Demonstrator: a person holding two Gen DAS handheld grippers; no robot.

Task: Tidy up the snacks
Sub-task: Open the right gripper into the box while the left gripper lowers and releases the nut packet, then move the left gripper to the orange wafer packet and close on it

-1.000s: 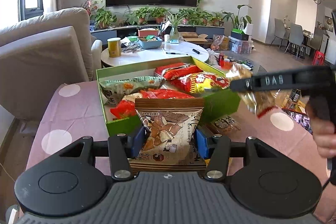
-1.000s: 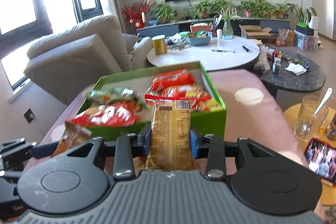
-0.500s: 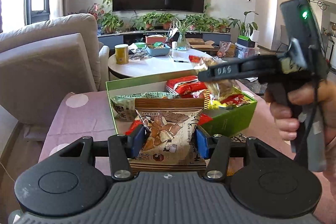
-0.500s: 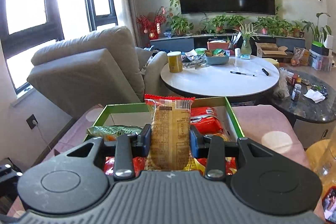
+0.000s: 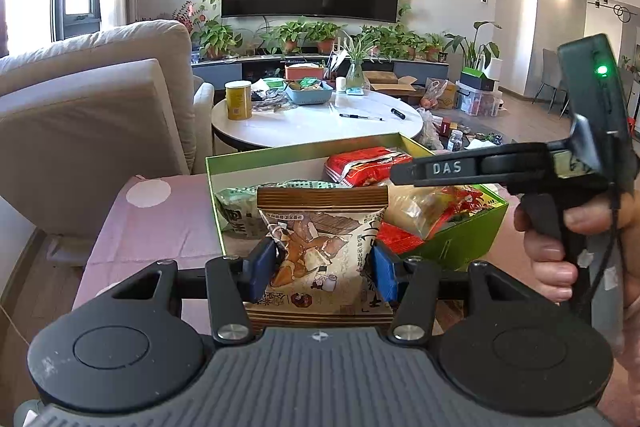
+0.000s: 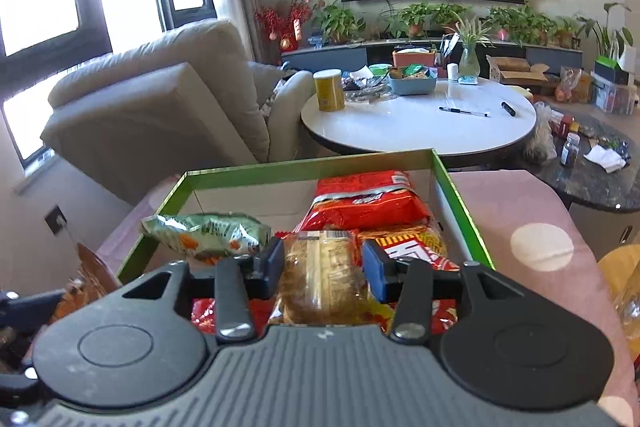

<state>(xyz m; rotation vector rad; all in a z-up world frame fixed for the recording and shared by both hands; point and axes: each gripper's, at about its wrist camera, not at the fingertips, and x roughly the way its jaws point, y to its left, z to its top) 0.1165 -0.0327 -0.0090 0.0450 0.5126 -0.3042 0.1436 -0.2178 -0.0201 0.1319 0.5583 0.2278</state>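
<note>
Right wrist view shows the right gripper (image 6: 323,269) clamped on a clear-wrapped snack (image 6: 322,281) over the green box (image 6: 308,163) at frame centre, so release seems next, while the left gripper (image 5: 323,263) grips a brown snack bag (image 5: 320,247) awaiting its turn.

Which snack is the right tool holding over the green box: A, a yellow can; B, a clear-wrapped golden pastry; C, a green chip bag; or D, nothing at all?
B: in the right wrist view the right tool is clamped on a clear-wrapped golden pastry above the green box, while the green chip bag lies inside the box.
</note>
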